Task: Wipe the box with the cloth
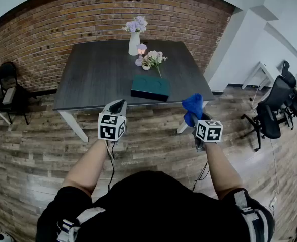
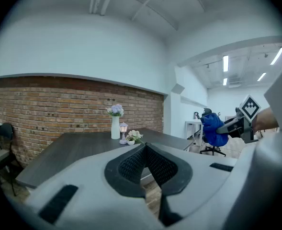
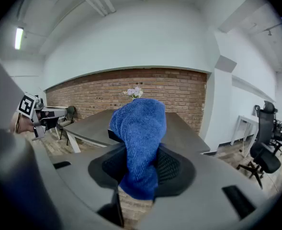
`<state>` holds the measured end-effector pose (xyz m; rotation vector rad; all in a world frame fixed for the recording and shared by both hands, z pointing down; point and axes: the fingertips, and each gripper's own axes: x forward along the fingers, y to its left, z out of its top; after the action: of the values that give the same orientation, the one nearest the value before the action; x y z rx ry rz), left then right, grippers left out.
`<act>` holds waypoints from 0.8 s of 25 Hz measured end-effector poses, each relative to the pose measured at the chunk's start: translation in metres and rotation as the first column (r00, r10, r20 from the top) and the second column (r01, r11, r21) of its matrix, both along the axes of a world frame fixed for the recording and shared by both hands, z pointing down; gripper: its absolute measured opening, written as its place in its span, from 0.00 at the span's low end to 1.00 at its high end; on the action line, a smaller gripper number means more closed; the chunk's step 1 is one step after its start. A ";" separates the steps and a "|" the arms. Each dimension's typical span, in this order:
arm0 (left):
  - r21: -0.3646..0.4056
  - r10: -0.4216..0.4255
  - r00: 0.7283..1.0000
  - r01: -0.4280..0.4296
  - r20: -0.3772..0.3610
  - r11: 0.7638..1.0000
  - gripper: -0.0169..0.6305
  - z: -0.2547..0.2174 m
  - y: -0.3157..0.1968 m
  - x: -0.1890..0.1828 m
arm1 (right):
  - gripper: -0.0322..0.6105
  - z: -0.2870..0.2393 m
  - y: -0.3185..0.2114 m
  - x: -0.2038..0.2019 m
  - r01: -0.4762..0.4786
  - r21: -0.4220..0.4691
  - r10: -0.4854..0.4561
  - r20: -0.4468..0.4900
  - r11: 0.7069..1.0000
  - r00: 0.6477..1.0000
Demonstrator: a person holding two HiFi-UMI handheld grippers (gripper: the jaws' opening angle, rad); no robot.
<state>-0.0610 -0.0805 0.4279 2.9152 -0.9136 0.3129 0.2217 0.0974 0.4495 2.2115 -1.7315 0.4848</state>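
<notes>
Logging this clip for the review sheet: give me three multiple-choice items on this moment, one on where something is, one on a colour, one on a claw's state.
1. Where is the box? A on the floor; B on the table, near its front edge; C on a chair.
2. What colour is the cloth? A red; B white; C blue.
3. How is the left claw? A shut, with nothing in it; B shut on the cloth; C wide open.

Answers: B, the head view shows it lying on the dark tabletop; C, it shows blue where the right claw grips it; A, its pads meet with nothing between them.
</notes>
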 end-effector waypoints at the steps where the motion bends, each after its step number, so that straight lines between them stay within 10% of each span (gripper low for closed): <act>1: 0.000 0.000 1.000 0.000 0.002 1.000 0.04 0.001 0.000 -0.002 | 0.27 0.000 -0.001 -0.002 0.003 0.002 -0.003 -0.001 1.000 1.000; 20: 0.000 0.006 1.000 -0.006 0.018 1.000 0.04 0.004 -0.012 -0.031 | 0.28 0.010 -0.017 -0.033 0.010 0.007 -0.011 0.040 1.000 0.999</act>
<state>-0.0917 -0.0923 0.4320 2.9204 -0.9078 0.3399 0.1885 0.0803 0.4595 2.2104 -1.7662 0.5251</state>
